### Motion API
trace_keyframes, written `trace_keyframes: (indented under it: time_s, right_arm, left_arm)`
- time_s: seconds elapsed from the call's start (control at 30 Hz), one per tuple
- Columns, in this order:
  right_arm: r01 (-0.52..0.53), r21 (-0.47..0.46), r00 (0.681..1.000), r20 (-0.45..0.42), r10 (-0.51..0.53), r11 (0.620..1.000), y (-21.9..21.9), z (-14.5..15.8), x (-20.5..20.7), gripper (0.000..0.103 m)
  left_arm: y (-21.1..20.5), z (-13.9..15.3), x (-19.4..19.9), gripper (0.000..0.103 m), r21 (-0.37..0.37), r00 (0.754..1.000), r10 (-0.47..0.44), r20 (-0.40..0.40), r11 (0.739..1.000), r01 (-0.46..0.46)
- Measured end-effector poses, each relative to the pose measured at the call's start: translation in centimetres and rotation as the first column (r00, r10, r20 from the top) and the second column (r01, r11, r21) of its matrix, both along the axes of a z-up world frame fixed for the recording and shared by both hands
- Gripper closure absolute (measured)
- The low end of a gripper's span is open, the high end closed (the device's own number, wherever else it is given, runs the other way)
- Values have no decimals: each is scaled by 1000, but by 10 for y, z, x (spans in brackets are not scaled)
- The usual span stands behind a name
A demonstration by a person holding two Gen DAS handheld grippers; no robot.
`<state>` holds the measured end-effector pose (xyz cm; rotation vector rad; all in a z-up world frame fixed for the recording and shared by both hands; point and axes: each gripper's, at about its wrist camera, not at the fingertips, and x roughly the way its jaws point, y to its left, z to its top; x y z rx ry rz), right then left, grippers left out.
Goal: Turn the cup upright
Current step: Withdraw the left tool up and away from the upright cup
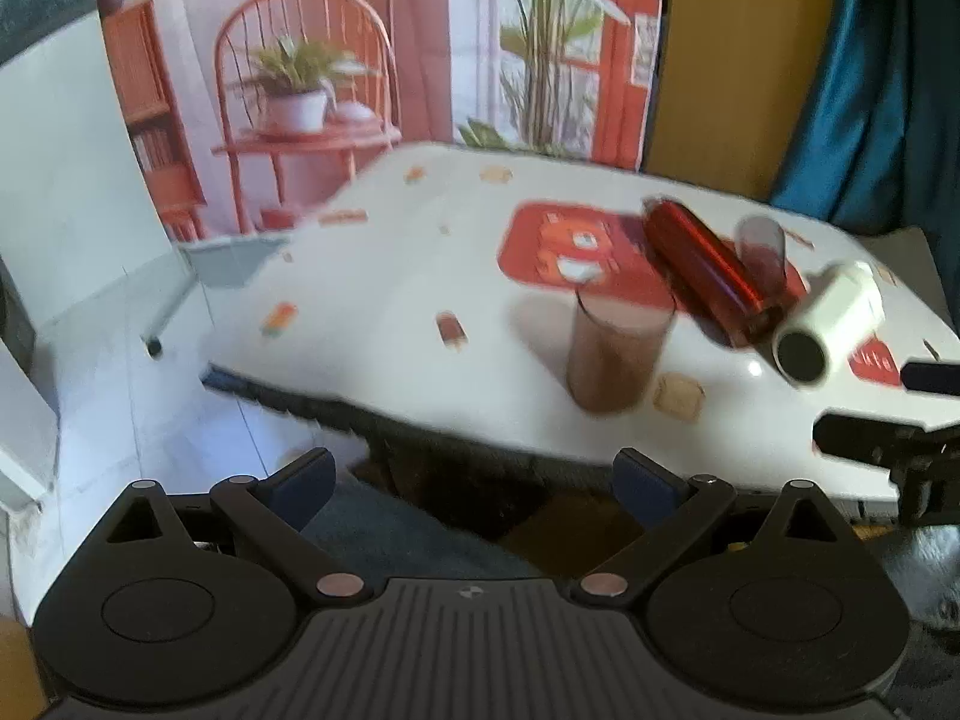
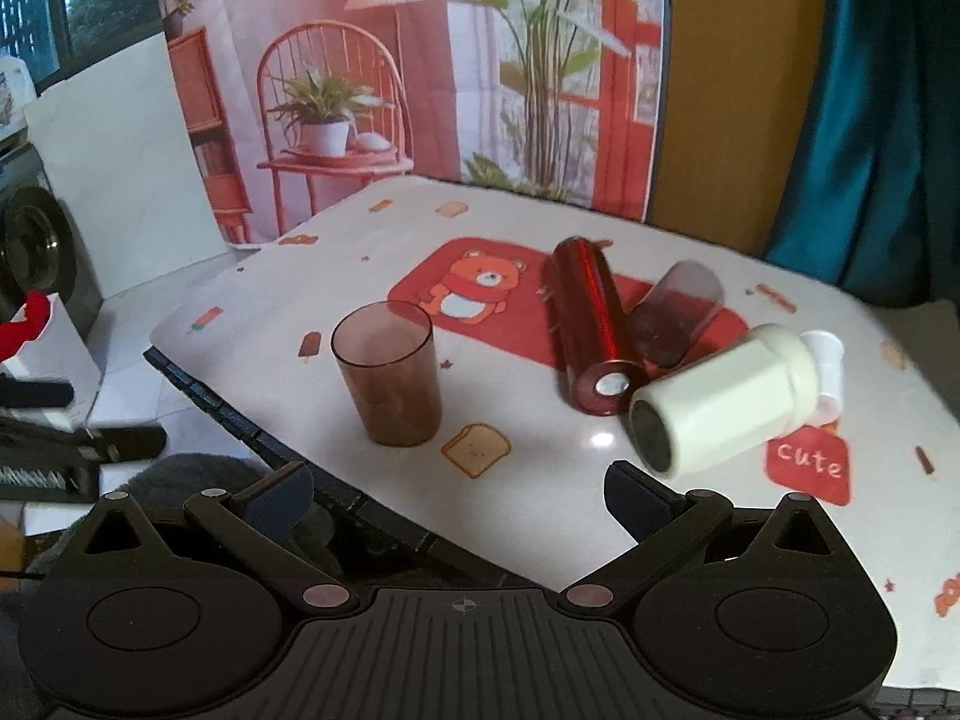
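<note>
A brown translucent cup point(image 2: 387, 375) stands upright, mouth up, near the table's front left edge; it is blurred in the left wrist view point(image 1: 615, 354). A second translucent cup point(image 2: 675, 315) lies on its side behind the red cylinder; it also shows in the left wrist view point(image 1: 761, 261). My right gripper point(image 2: 459, 501) is open and empty, low at the table's front edge, short of the upright cup. My left gripper point(image 1: 477, 489) is open and empty, below and in front of the table edge.
A red metallic cylinder point(image 2: 591, 324) and a white bottle point(image 2: 729, 399) lie on their sides at right on the white patterned table point(image 2: 540, 468). The right gripper's fingers point(image 1: 870, 441) show at the right of the left wrist view. A printed backdrop hangs behind.
</note>
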<state>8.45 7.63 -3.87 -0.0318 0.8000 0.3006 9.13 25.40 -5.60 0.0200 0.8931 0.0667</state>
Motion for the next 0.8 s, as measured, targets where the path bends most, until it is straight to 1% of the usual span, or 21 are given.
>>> trace_keyframes:
  time_s: [0.07, 0.1, 0.2, 0.3, 0.43, 0.8]
  right_arm:
    - [-3, -1, 1000, -4, 3, 1000, -1, -1, -5, 0]
    - [-2, 4, 1000, -13, 3, 1000, -2, -4, -5, 0]
    - [9, 20, 1000, -21, -9, 1000, -6, -5, -7, 0]
    - [25, 32, 1000, -6, -25, 999, -10, -3, -10, 0]
    - [27, 40, 1000, -4, -27, 999, -12, -3, -10, 0]
    - [32, 62, 999, -1, -32, 998, -16, -6, -7, 0]
  left_arm:
    - [0, 0, -2, 3, 12, 1000, 8, -13, 1000, -8]
    - [1, 2, -3, 3, 14, 1000, 13, -6, 1000, -13]
    - [-2, 9, -9, 3, 19, 999, 11, 40, 1000, -11]
    - [-8, 13, -13, 3, 26, 998, -1, 61, 1000, -1]
    - [-14, 11, -13, 3, 37, 998, -21, 60, 999, 18]
    - [-12, 11, -14, 3, 22, 997, -20, 81, 1000, 19]
